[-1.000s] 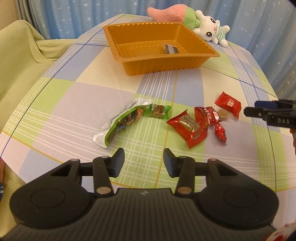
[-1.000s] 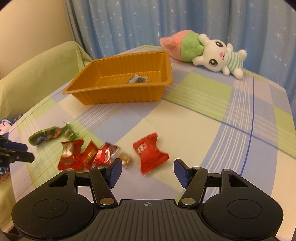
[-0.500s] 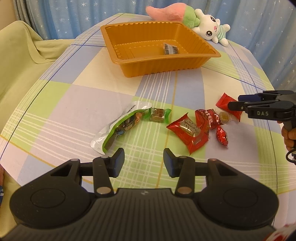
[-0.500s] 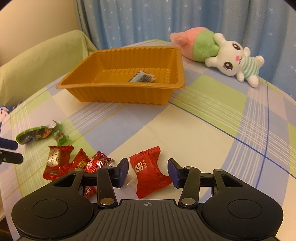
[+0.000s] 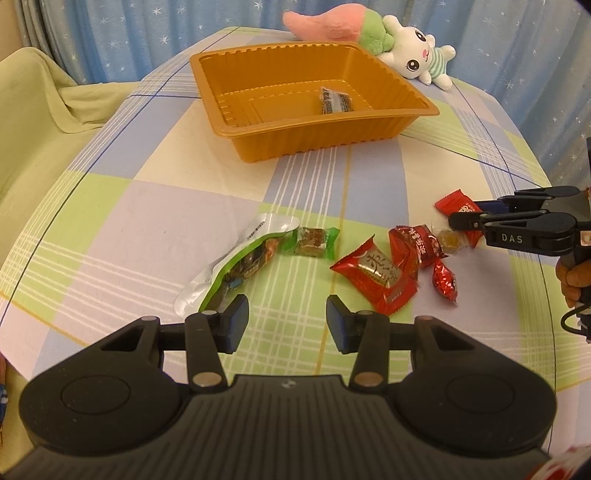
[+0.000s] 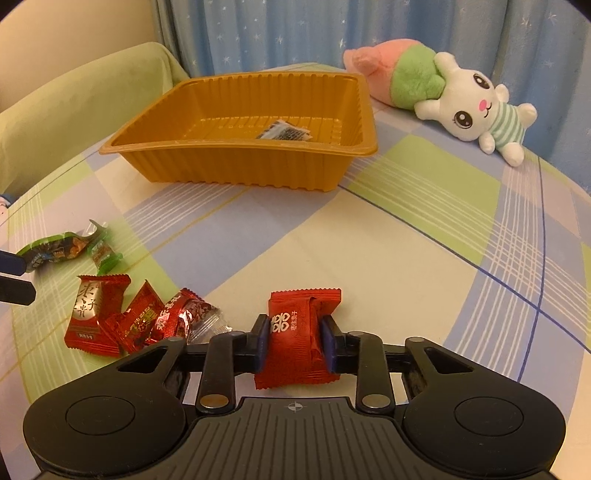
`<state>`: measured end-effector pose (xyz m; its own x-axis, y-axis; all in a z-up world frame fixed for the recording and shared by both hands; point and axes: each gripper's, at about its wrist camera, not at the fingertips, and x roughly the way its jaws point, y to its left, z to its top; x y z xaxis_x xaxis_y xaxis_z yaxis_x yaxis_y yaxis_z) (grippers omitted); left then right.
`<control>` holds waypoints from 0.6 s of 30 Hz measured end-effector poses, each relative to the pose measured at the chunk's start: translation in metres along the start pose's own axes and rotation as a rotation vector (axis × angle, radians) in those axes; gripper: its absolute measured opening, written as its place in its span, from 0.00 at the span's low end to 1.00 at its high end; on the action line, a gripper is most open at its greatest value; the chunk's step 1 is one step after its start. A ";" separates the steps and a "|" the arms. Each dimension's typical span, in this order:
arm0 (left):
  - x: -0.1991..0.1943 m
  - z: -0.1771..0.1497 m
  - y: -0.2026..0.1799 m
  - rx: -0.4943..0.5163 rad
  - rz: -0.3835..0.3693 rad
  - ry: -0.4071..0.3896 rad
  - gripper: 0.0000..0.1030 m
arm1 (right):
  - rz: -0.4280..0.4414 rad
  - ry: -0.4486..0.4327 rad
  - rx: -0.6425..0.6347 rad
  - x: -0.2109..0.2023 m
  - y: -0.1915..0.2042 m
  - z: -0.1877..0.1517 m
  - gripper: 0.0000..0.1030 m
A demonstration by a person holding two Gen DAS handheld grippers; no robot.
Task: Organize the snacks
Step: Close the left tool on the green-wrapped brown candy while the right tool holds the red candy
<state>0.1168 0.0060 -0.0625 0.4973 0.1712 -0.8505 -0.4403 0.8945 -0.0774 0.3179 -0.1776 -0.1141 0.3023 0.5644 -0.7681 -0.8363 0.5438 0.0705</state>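
Nearest, right gripper (image 6: 295,341) with jaws just drawn in, both blue pads pressing the sides of a red candy packet (image 6: 297,339) that lies low on the checked cloth of the bench (image 6: 424,258); from the left wrist view, the same packet (image 5: 458,206) caught between the dark fingers at the right edge, a hand (image 5: 574,277) on the grip behind. Left gripper (image 5: 284,319) poised above the cloth with jaws parted and nothing between them, just short of a long green-and-silver snack pouch (image 5: 240,262). Beside the pouch, touching its end, a small green-wrapped candy (image 5: 312,242). To the right, a huddle of red sweets: a large red packet with gold print (image 5: 380,275), a crumpled red wrapper (image 5: 413,242) overlapping it, a small red twist candy (image 5: 445,282), and a clear-wrapped amber candy (image 5: 450,240) just beside the right gripper's tips. Farther back, well apart from the loose sweets, an orange plastic tray (image 5: 258,136) holding a single dark-wrapped snack (image 5: 334,101) on its floor. Beyond the tray, at the bench's far edge, a plush toy (image 6: 461,107) lying on its side, and behind that a blue star-dotted curtain (image 6: 332,26); off to the left, a pale green cover (image 6: 74,107) over furniture
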 end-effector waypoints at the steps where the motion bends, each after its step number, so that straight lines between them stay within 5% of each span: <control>1: 0.001 0.002 -0.001 0.005 -0.002 -0.001 0.41 | -0.002 -0.005 0.011 -0.001 -0.001 0.000 0.28; 18: 0.040 0.036 -0.010 0.100 -0.060 0.001 0.37 | -0.014 -0.045 0.207 -0.023 -0.025 -0.003 0.28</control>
<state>0.1682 0.0184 -0.0770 0.5197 0.1158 -0.8465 -0.3330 0.9399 -0.0758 0.3301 -0.2063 -0.0999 0.3370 0.5806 -0.7412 -0.7215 0.6650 0.1928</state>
